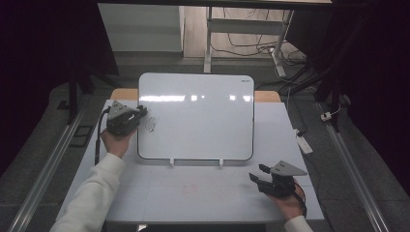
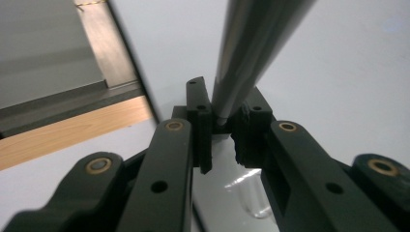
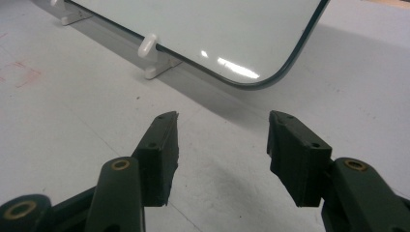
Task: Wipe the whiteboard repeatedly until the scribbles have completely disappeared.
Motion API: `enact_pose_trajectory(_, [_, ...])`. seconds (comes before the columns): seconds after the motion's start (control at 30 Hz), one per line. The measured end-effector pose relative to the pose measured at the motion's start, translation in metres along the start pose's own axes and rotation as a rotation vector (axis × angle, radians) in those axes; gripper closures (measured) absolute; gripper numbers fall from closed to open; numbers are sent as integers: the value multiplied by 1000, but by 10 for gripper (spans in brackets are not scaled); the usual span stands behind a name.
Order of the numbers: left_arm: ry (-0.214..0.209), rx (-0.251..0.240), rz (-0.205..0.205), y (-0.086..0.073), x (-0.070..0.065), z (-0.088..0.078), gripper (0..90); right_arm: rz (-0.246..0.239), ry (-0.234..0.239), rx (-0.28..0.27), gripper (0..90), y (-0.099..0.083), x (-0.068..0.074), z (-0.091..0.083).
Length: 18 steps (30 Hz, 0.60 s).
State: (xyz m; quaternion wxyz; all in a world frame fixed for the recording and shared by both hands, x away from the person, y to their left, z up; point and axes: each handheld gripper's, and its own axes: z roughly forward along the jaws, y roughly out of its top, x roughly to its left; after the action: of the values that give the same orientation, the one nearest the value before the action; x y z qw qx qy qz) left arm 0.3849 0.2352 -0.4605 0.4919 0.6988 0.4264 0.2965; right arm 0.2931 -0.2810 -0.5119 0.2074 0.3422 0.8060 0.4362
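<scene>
A white whiteboard [image 1: 198,116] leans on two white clip stands [image 1: 171,162] on the white table. My left gripper [image 1: 141,112] is at the board's left edge, shut on a dark grey pen [image 2: 251,43]. In the left gripper view the left gripper [image 2: 223,125] clamps the pen's lower end, and the shaft runs up across the whiteboard [image 2: 338,72]. Small dark scribbles [image 1: 149,124] mark the board just right of the gripper. My right gripper [image 1: 256,173] rests open near the table's front right. In its own view the right gripper [image 3: 221,117] holds nothing and points at the whiteboard's [image 3: 217,24] lower corner.
A white mat [image 1: 212,193] covers the table, with faint red marks [image 1: 189,188] near the front. A wooden strip [image 1: 267,95] shows behind the board. A power strip [image 1: 303,143] lies at the table's right edge. Cables and desk legs [image 1: 209,38] stand on the floor beyond.
</scene>
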Motion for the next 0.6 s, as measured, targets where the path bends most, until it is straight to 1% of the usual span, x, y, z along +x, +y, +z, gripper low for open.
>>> enact_pose_trajectory(0.07, [-27, 2, 12, -2, -10, 4, 782, -1, 1, 1, 444, 0, 1, 1])
enact_pose_trajectory(0.13, [-48, 5, 35, -4, -21, 9, 782, -2, 1, 3, 444, 0, 1, 1])
enact_pose_trajectory(0.2, [-61, 4, 42, -3, -29, 12, 782, 0, 0, 3, 443, 0, 1, 1])
enact_pose_trajectory(0.27, [-53, 2, 53, 0, -29, 14, 782, 0, -1, 2, 443, 0, 0, 0])
enact_pose_trajectory(0.33, [-42, -7, 30, 3, -24, 14, 782, 3, -3, -1, 443, 0, 0, -1])
enact_pose_trajectory(0.37, [-41, -15, 0, 4, -19, 13, 782, 3, -3, -2, 443, 0, 0, -1])
enact_pose_trajectory(0.4, [-49, -16, -15, 5, -17, 14, 782, 2, -4, -4, 443, 0, -1, -2])
enact_pose_trajectory(0.43, [-43, -14, -12, 4, -19, 14, 782, 3, -4, -4, 443, 0, -1, -2])
enact_pose_trajectory(0.5, [-54, 3, 26, 2, -27, 15, 782, 4, -4, -3, 443, 0, -1, -1])
enact_pose_trajectory(0.57, [-56, 13, 67, -2, -34, 14, 782, 1, 0, -1, 443, 0, -1, -1])
enact_pose_trajectory(0.6, [-61, 16, 73, -5, -36, 13, 782, 0, 0, 0, 443, -1, -1, 0])
